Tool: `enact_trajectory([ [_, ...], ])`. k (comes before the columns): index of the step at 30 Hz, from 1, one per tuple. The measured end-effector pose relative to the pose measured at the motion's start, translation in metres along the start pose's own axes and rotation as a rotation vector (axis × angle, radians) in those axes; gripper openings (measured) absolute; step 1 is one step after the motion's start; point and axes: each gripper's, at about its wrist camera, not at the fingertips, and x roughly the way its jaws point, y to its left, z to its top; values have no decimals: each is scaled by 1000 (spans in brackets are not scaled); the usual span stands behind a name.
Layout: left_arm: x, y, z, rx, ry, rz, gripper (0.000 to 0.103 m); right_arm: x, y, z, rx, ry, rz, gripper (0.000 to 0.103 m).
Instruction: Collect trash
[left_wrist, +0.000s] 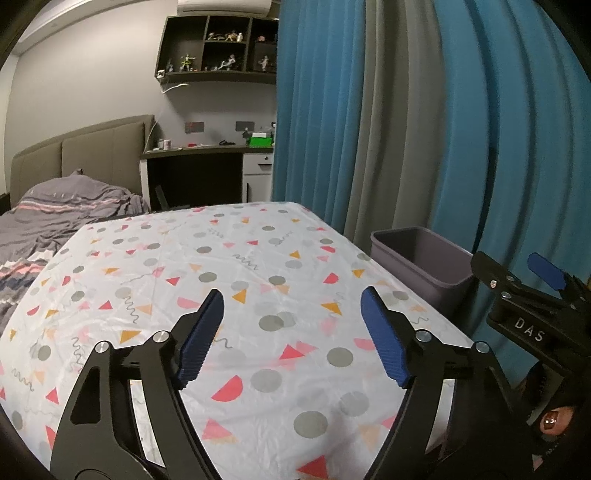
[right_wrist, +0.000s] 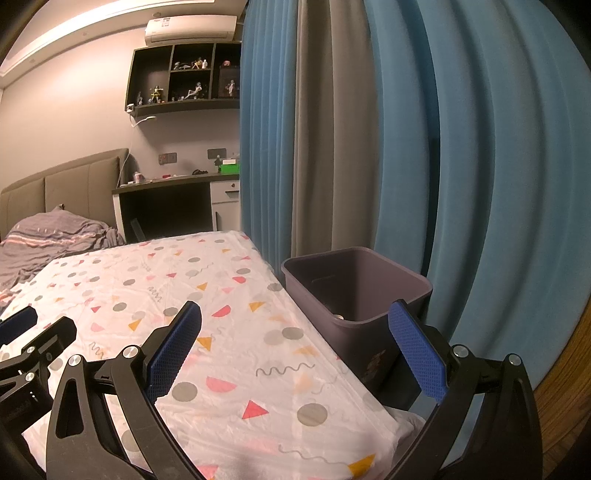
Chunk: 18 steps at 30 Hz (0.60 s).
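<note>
home bedroom, bed (left_wrist: 55, 218) with padded headboard (left_wrist: 85, 155), desk (left_wrist: 207, 151), blue curtains (left_wrist: 480, 129)

left wrist: low over patterned table (left_wrist: 258, 258), facing 12 o'clock, tilted slightly down, desk (left_wrist: 207, 151) far | right wrist: same heading, beside it toward 3 o'clock, near bin (right_wrist: 354, 288) | shared: table, bin (left_wrist: 421, 258) at 2 o'clock, blue curtain (left_wrist: 480, 129), shelf (left_wrist: 218, 48), bed (left_wrist: 55, 218)
</note>
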Motion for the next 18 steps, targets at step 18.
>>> enact_trajectory([
  [18, -1, 0, -2, -12, 2, 10, 74, 0, 0, 0, 2, 0, -1, 97],
])
